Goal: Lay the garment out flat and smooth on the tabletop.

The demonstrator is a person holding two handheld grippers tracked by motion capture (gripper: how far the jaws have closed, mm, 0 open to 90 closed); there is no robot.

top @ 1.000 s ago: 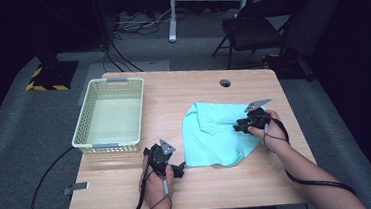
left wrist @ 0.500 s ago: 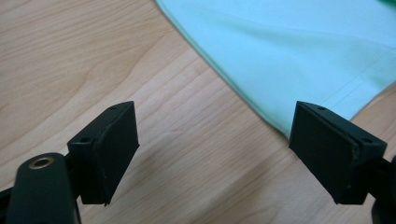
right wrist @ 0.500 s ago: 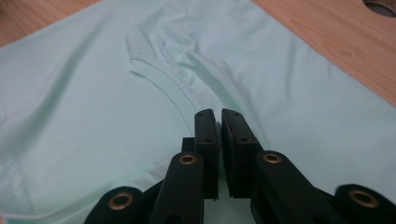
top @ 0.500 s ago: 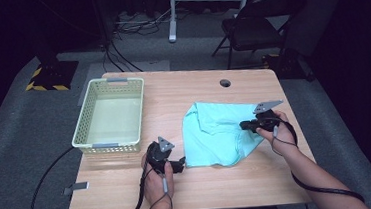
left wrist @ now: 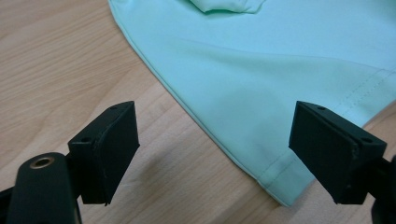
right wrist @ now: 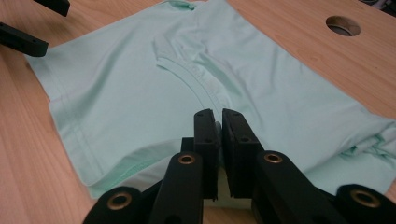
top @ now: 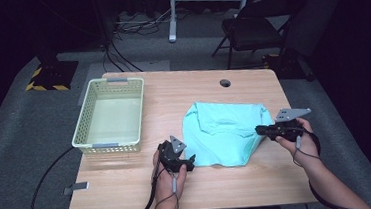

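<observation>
The mint shirt lies flat on the table, at three o'clock from the basket. The right gripper is pinching its right edge, which looks like the start of a fold. The left gripper, jaws spread, must next close on the near-left corner, which the left gripper view shows clearly.

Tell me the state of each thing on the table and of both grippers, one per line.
Mint green shirt: partly folded, flat on the table, right edge pinched.
Basket: upright, empty.
Left gripper: jaws open, at the shirt's near corner, not gripping.
Right gripper: jaws shut on the shirt's edge.
Table: bare wood around the shirt, cable hole uncovered.
</observation>
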